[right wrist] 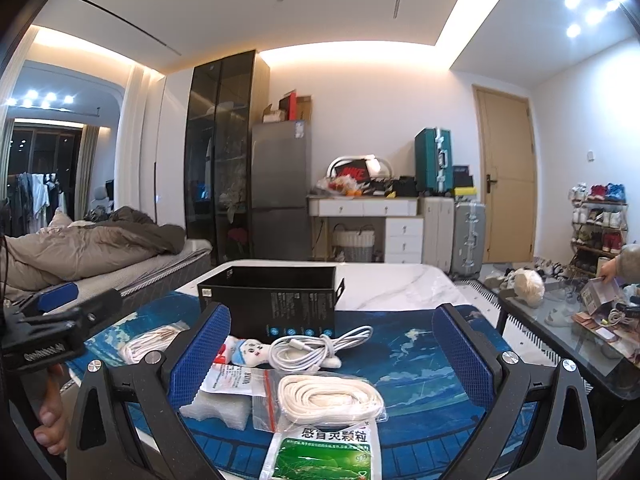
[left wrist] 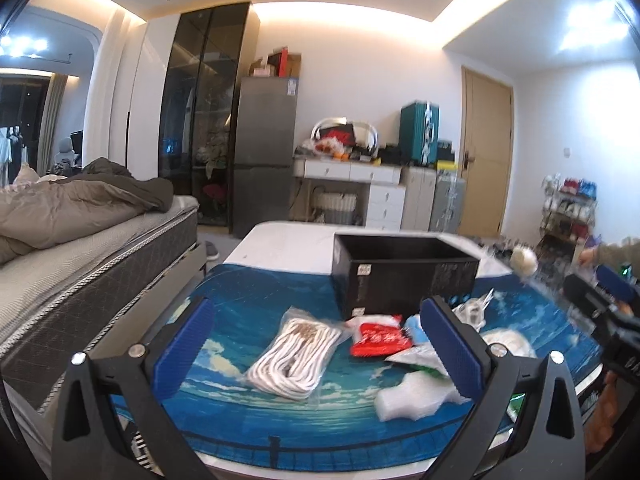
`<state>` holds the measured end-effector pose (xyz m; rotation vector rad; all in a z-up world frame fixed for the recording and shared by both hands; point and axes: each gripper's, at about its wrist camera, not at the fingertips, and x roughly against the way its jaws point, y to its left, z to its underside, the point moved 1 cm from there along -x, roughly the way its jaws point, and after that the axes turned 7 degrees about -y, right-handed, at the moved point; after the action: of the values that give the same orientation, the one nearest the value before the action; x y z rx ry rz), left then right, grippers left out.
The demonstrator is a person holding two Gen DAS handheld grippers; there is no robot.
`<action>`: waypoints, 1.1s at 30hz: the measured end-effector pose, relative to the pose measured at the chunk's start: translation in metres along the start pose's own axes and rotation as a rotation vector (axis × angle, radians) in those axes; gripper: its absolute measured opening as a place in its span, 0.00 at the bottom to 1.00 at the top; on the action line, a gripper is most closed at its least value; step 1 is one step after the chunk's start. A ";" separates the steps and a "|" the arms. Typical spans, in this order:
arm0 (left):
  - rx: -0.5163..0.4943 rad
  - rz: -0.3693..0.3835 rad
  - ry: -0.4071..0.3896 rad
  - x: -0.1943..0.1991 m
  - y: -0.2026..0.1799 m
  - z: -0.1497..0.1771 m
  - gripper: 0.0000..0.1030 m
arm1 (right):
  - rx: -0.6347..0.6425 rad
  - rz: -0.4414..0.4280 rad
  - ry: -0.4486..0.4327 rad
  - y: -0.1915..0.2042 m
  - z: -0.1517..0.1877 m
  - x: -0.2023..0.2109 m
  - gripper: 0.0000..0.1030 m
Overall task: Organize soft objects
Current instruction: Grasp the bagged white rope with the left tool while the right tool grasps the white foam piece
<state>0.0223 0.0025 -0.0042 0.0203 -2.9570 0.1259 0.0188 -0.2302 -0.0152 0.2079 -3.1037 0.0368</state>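
Observation:
A blue sea-print mat [left wrist: 224, 396] on a white table carries the soft items. In the left wrist view I see a bagged white rope [left wrist: 294, 354], a red packet [left wrist: 378, 338] and a white foam piece [left wrist: 408, 400]. My left gripper [left wrist: 320, 350] hovers open above them, holding nothing. The right wrist view shows another bagged white rope [right wrist: 328, 398], a white cable [right wrist: 316, 350], a small plush doll [right wrist: 250, 354] and a green sachet [right wrist: 328, 456]. My right gripper [right wrist: 332, 354] stands open over these, empty. An open black box [right wrist: 272, 300] sits behind the items.
A bed [left wrist: 80, 240] with a rumpled duvet runs along the left of the table. On the right, a glass side table [right wrist: 560, 344] holds clutter and a person's hand [right wrist: 610, 270] reaches there. A fridge, drawers and suitcases line the far wall.

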 end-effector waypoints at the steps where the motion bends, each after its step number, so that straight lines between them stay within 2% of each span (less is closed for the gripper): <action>1: 0.000 0.001 0.019 -0.003 0.001 -0.001 1.00 | 0.002 -0.009 0.017 0.000 -0.003 -0.002 1.00; 5: -0.009 0.023 0.156 -0.023 0.003 0.003 1.00 | 0.000 -0.027 0.099 -0.003 -0.008 -0.014 1.00; 10: -0.066 0.037 0.292 -0.045 0.000 0.014 1.00 | -0.010 -0.019 0.292 -0.012 0.001 -0.037 1.00; 13: -0.067 0.051 0.346 -0.055 0.002 0.022 0.99 | -0.016 -0.030 0.409 -0.017 0.017 -0.051 1.00; 16: -0.038 0.060 0.388 -0.062 0.005 0.026 0.99 | -0.024 -0.032 0.484 -0.020 0.032 -0.061 1.00; 20: -0.060 0.061 0.406 -0.070 0.004 0.028 0.99 | -0.035 -0.054 0.561 -0.019 0.045 -0.070 1.00; 28: -0.059 0.081 0.446 -0.088 0.009 0.032 0.98 | -0.017 -0.080 0.638 -0.017 0.056 -0.062 1.00; 29: -0.065 0.071 0.451 -0.090 0.009 0.034 0.92 | -0.015 -0.081 0.644 -0.016 0.058 -0.061 1.00; 30: -0.069 0.061 0.459 -0.092 0.009 0.036 0.81 | -0.012 -0.084 0.652 -0.016 0.059 -0.061 1.00; 31: -0.070 0.067 0.468 -0.093 0.008 0.037 0.75 | -0.009 -0.089 0.661 -0.014 0.061 -0.061 1.00; 33: -0.077 0.072 0.484 -0.095 0.007 0.040 0.56 | -0.004 -0.106 0.676 -0.011 0.064 -0.061 1.00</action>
<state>0.1080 0.0066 -0.0607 -0.1119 -2.4765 0.0207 0.0788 -0.2346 -0.0812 0.2877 -2.4168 0.0797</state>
